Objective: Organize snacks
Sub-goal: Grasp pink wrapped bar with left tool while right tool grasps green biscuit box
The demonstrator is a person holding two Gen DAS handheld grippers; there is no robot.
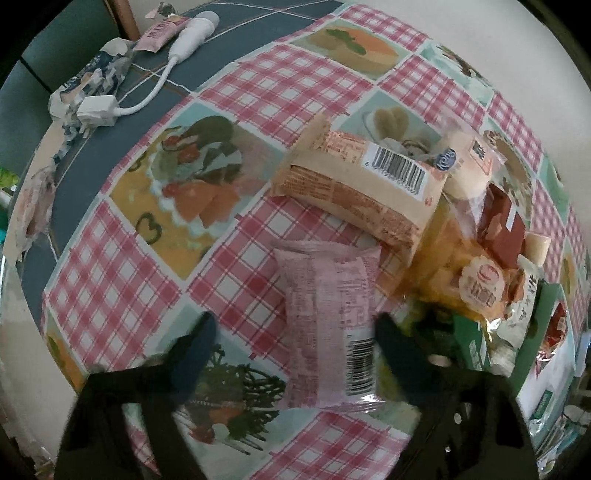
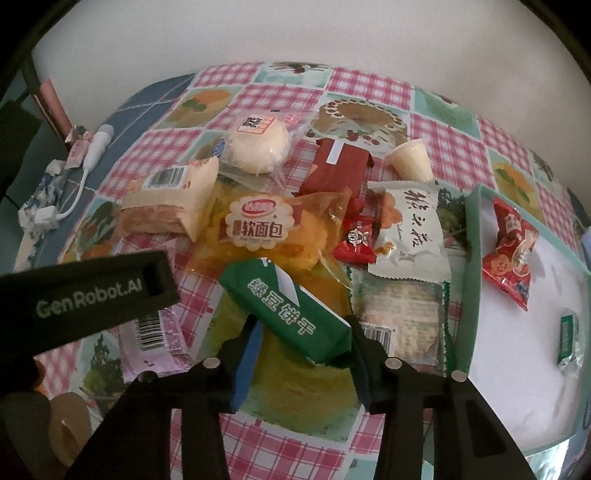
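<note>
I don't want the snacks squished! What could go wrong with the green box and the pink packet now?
The right jaws grip only one end of the green box, so it could tip or slip onto the yellow bread bag. The left jaws straddle the pink packet off-centre, so closing might shove it sideways.

A white cable adapter (image 1: pixel 110 105) lies on the blue part of the counter (image 1: pixel 92 166), touching crumpled paper (image 1: pixel 88 79), near a pink tube (image 1: pixel 159 33) and the checked cloth (image 1: pixel 122 273).

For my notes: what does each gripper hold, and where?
Right gripper seems to clamp the green packet's near end; left gripper only straddles the pink packet, unheld.
</note>
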